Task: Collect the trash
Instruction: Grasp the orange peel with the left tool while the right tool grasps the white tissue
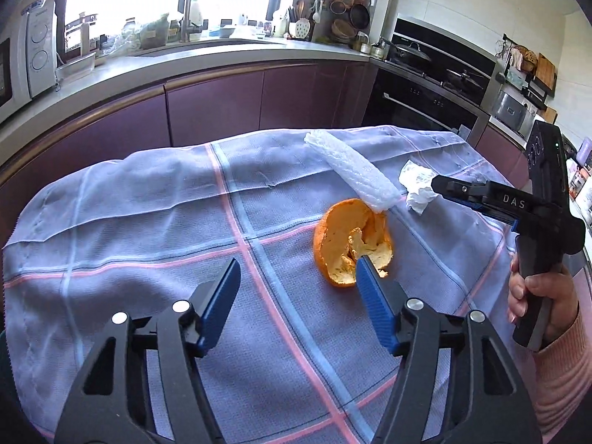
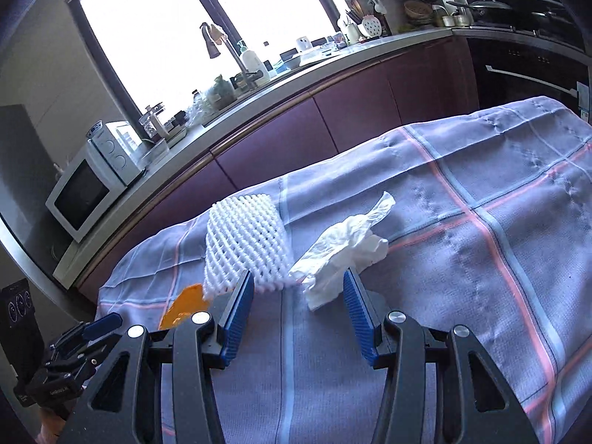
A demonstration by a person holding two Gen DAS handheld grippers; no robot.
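**Both grippers closing in on the scraps on the cloth**

Three pieces of trash lie together on the checked cloth that covers the table, toward its far right part. The orange peel sits nearest the middle, cupped side up. The white foam net runs from the peel back toward the far edge, its near end touching or overlapping the peel's rim. The crumpled tissue lies just beside the net, closer to the right edge. Being bunched this way, each piece probably has to be lifted singly so a neighbour is not dragged along.

The left gripper is angled down at the peel with its jaws apart and nothing between them; its right finger overlaps the peel's near rim, though I cannot tell if it touches.

The right gripper, held by a hand in a pink sleeve, points at the tissue with jaws moderately apart and empty. The tissue's near end lies between its fingertips, which suggests it is lined up to pinch there.

No bin shows in either view.
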